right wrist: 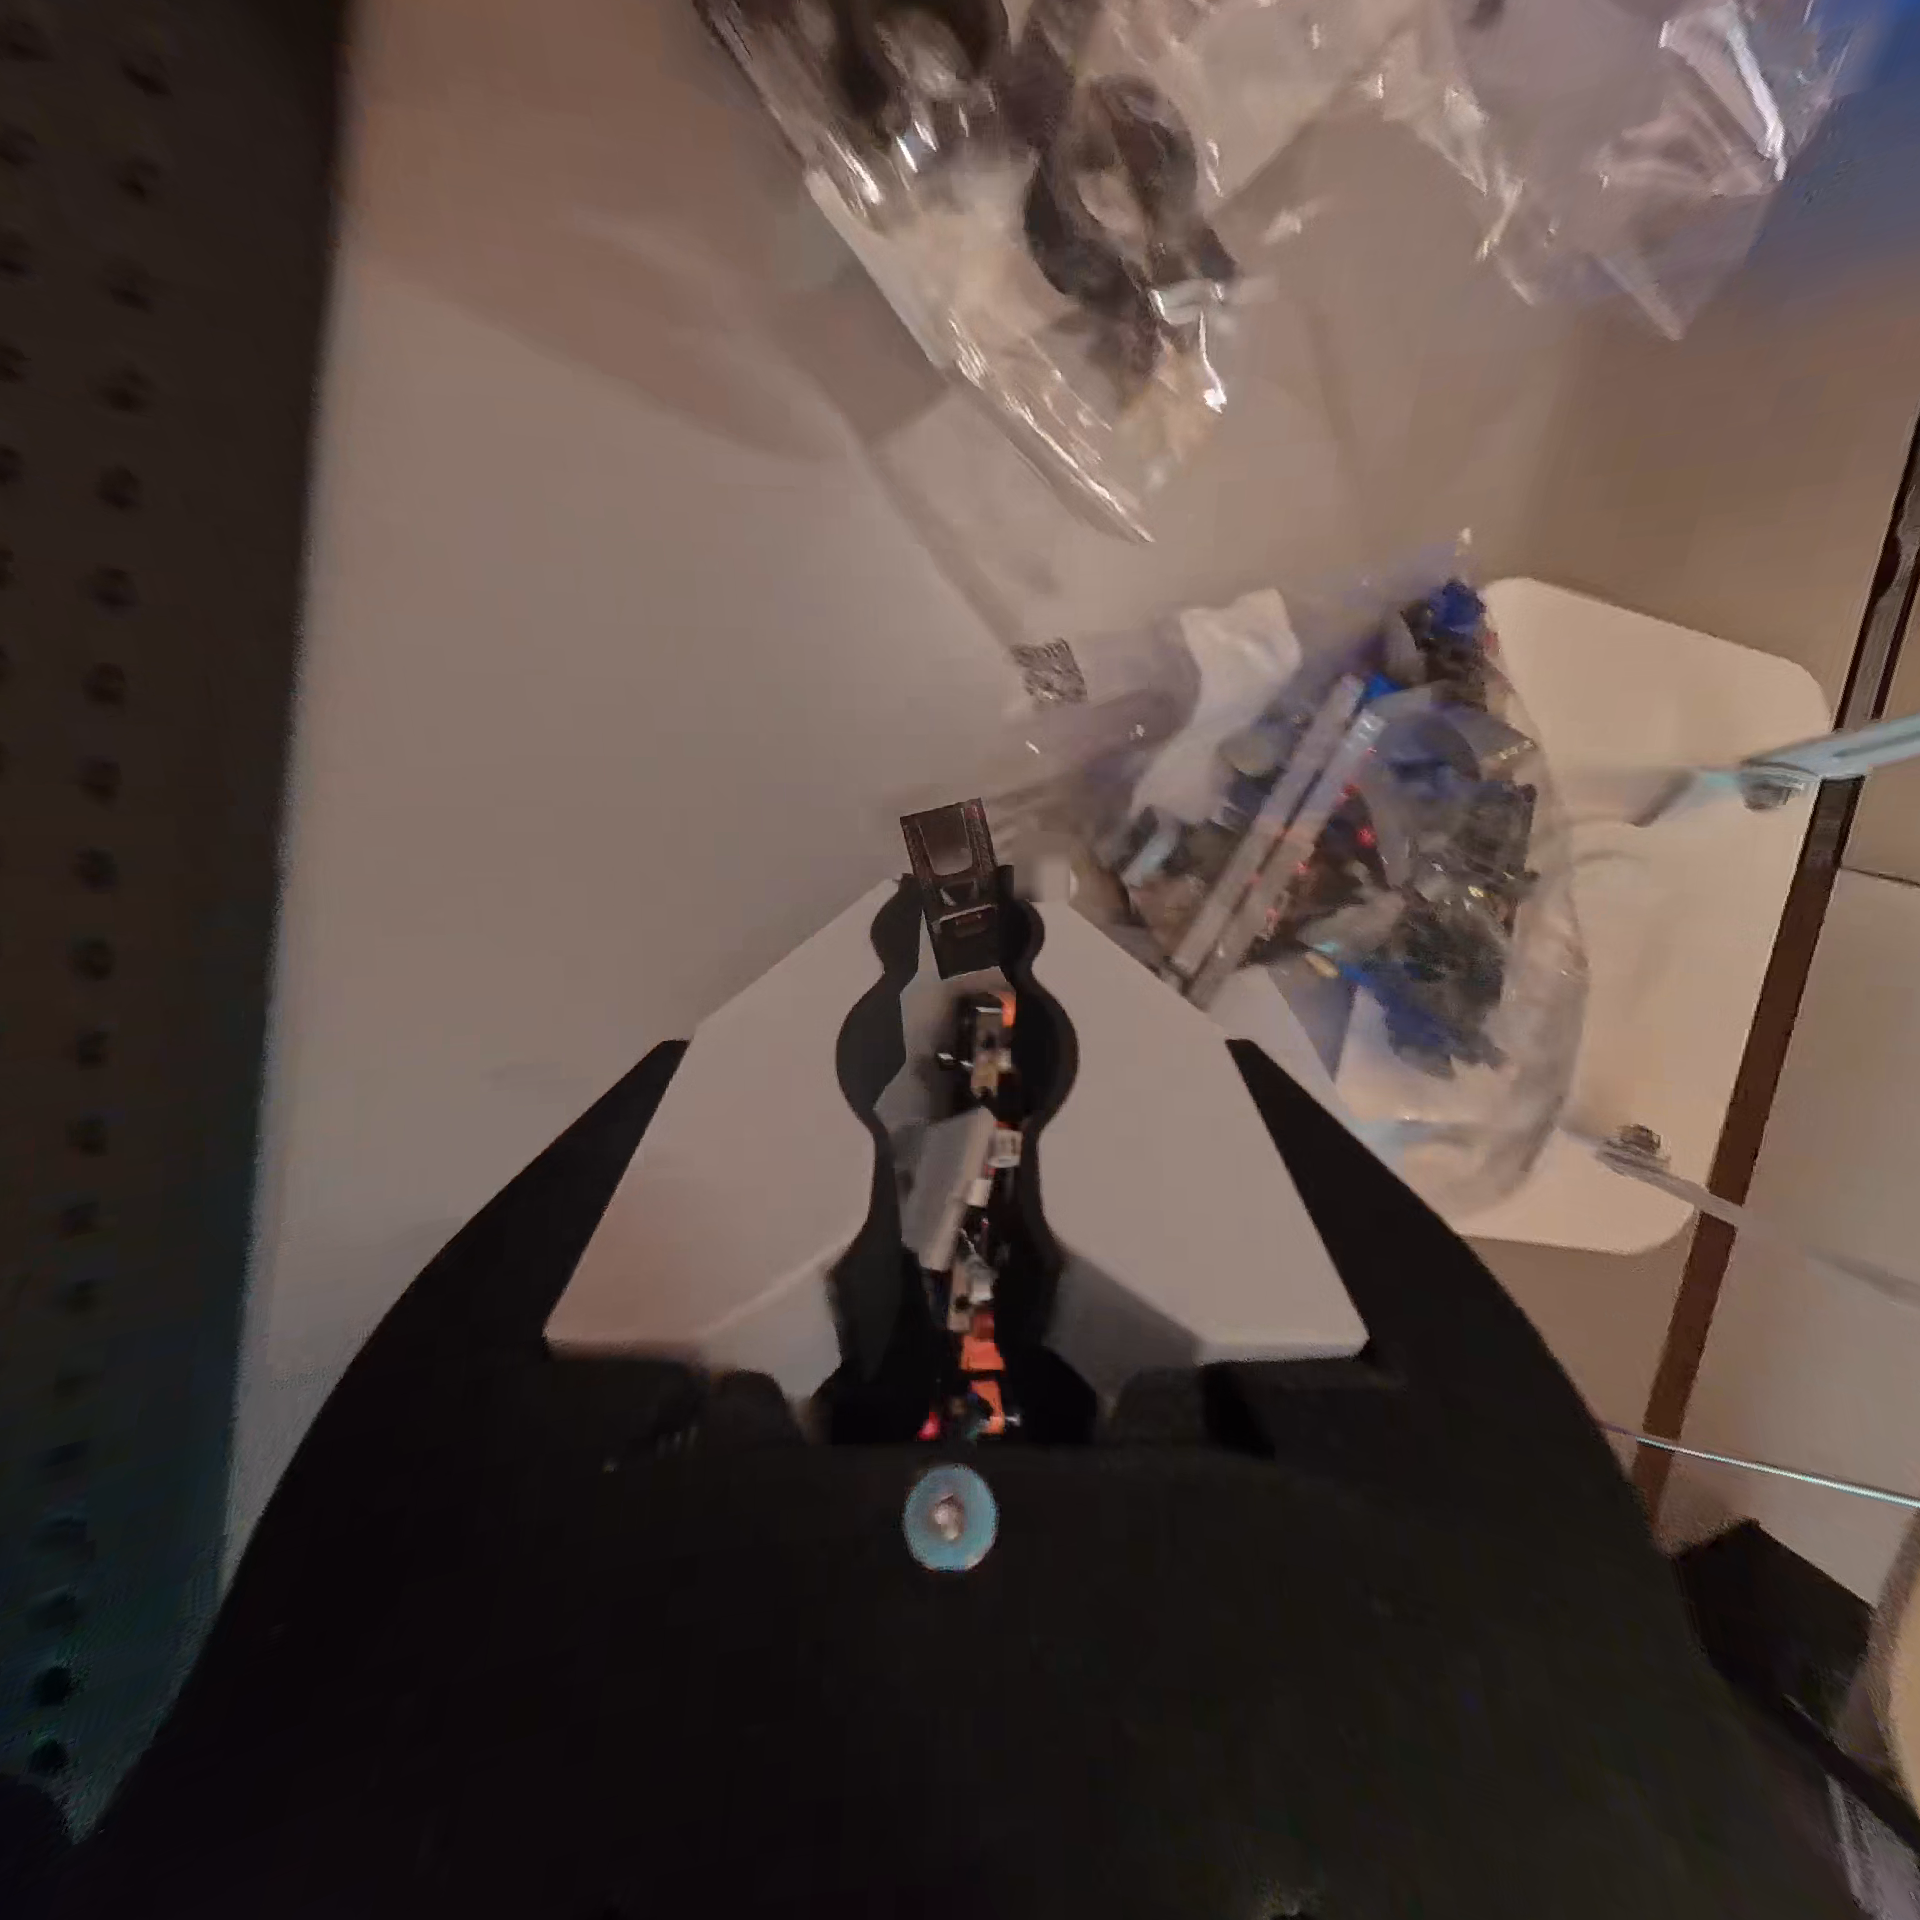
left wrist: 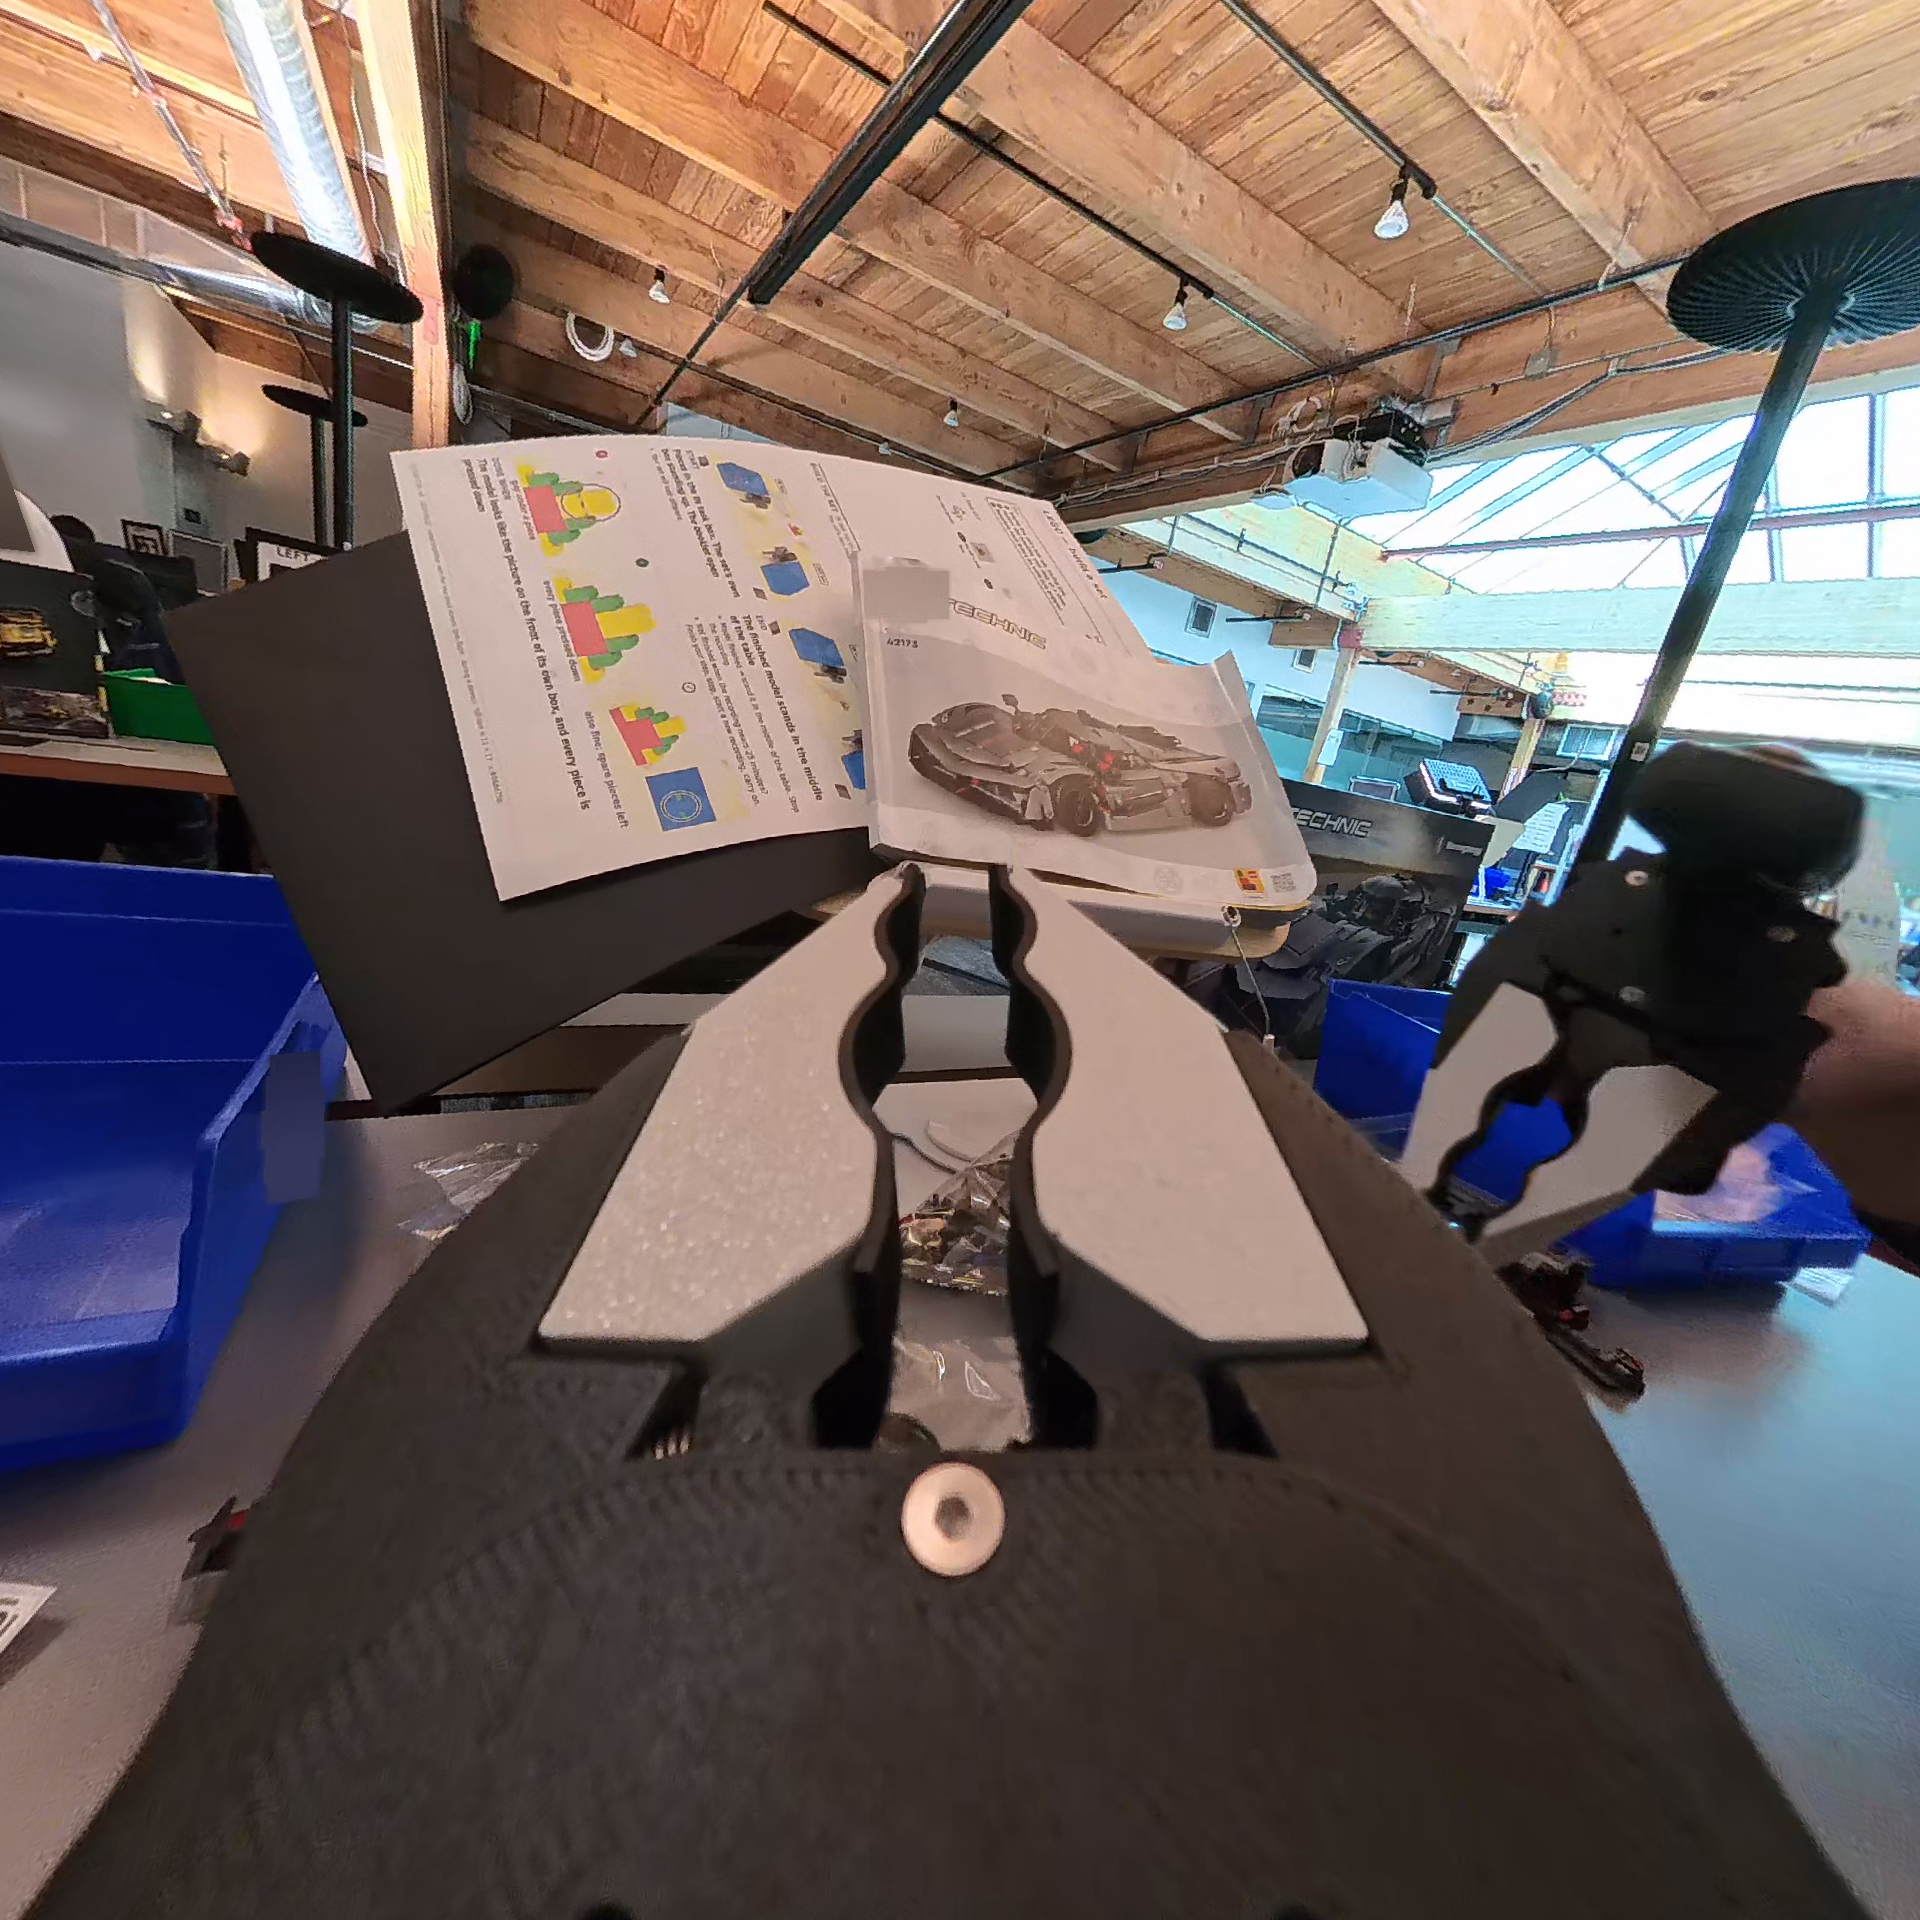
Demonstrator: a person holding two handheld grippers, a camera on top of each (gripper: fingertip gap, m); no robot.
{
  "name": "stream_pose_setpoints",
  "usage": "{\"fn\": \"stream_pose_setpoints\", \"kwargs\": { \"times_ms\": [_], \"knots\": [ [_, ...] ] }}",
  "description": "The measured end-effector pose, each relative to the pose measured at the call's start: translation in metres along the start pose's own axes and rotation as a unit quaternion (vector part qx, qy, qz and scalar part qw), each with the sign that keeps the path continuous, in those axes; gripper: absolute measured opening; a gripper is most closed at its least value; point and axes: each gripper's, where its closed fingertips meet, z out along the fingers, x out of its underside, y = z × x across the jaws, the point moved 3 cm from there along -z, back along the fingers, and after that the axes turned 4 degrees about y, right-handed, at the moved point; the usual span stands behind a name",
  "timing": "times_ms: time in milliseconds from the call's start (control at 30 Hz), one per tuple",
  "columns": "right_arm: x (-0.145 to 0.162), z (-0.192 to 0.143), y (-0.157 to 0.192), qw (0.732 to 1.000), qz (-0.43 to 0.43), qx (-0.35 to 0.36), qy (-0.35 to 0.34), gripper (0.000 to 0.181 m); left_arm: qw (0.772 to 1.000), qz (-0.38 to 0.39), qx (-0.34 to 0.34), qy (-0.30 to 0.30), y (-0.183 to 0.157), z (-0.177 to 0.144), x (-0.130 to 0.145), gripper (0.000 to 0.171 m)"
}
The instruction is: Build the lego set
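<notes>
Lego assembly [right wrist: 971, 1132]: clamped between the right gripper [right wrist: 956, 914] fingers — long axis along them, dark end poking past the tips.
Left gripper [left wrist: 954, 883]: fingers slightly apart, empty, raised off the counter [left wrist: 1766, 1558], aimed at the booklet [left wrist: 1081, 748].
Nearer: right — parts bag [right wrist: 1351, 883] just beside.

This looks like an open-plan workshop or maker studio in a converted loft: a timber plank ceiling [left wrist: 1195, 156] with heavy beams carries track spotlights [left wrist: 1390, 213], a silver duct [left wrist: 301, 125] and a mounted projector [left wrist: 1356, 473]. Grey worktables [left wrist: 1745, 1558] hold blue parts bins [left wrist: 135, 1143] and a propped black board [left wrist: 343, 831]. Large windows [left wrist: 1662, 499] seem to face neighbouring buildings, though that side is washed out.
</notes>
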Motion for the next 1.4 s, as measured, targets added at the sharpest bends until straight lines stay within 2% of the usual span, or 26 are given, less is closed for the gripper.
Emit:
{"fn": "stream_pose_setpoints", "kwargs": {
  "times_ms": [67,200,267,433,667,800,933,1100,1233,1400],
  "knots": [
    [0.008,0.013,-0.009,0.999,0.006,-0.006,0.038,0.011,1.000,-0.002,-0.002,0.002,0.001,0.000,0.001,0.011],
    [0.020,0.035,-0.037,0.993,0.016,0.065,0.096,0.012,1.000,-0.003,-0.001,0.006,0.002,0.001,0.003,0.011],
    [0.021,0.032,-0.044,0.992,0.027,0.090,0.088,0.012,1.000,-0.004,0.001,0.008,0.001,0.002,0.004,0.011],
    [0.022,0.011,-0.039,0.994,0.031,0.095,0.045,0.013,1.000,0.000,0.008,0.016,-0.002,0.005,0.006,0.011],
    [0.029,0.029,-0.017,0.995,-0.014,0.042,0.089,0.012,1.000,-0.004,0.008,0.021,-0.001,0.006,0.009,0.012],
    [0.030,0.042,-0.031,0.991,0.003,0.069,0.117,0.012,1.000,-0.001,0.008,0.028,-0.001,0.008,0.011,0.012],
    [0.020,0.043,-0.060,0.984,0.037,0.156,0.083,0.013,1.000,-0.002,0.008,0.030,-0.001,0.008,0.012,0.012],
    [0.022,0.047,-0.064,0.983,0.052,0.159,0.075,0.036,0.999,-0.003,0.011,0.031,-0.002,0.009,0.013,0.012],
    [0.022,0.025,-0.061,0.985,0.072,0.150,0.043,0.038,0.999,-0.002,0.012,0.031,-0.003,0.009,0.013,0.012],
    [0.041,-0.030,-0.054,0.980,0.092,0.174,0.013,0.031,0.999,-0.001,0.018,0.035,-0.007,0.011,0.014,0.013]
  ]
}}
